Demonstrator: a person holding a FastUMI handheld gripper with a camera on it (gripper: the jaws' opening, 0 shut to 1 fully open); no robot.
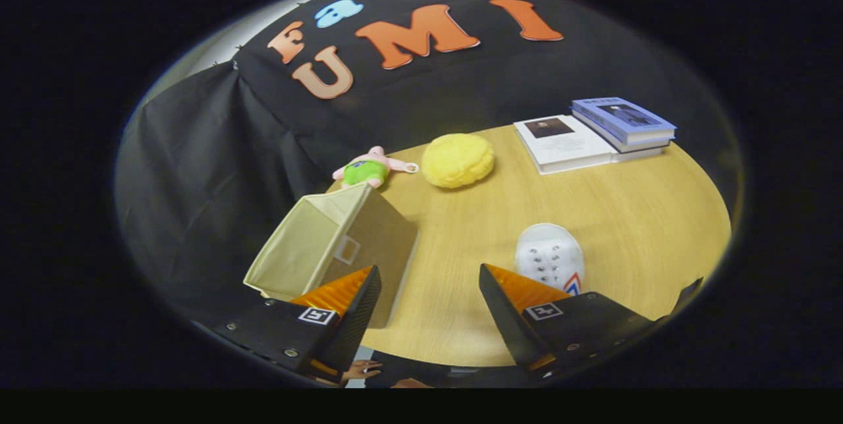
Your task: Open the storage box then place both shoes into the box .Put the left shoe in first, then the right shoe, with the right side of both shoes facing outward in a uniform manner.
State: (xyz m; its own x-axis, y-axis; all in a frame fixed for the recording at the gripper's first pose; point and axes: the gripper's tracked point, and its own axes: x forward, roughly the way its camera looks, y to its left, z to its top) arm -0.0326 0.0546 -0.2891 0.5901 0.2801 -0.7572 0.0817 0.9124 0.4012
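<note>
Beige fabric storage box [329,249] sits lower left, white shoe [550,256] lower right, my tool [428,292] wide open and empty; misreading left/right risks wrong order.

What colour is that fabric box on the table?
Beige; the box shows best in the gripper view.

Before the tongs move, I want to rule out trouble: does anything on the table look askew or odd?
The beige storage box sits tilted near the table's edge, its lid raised. One white shoe lies just ahead of the open tongs. Nothing looks spilled or damaged.
</note>
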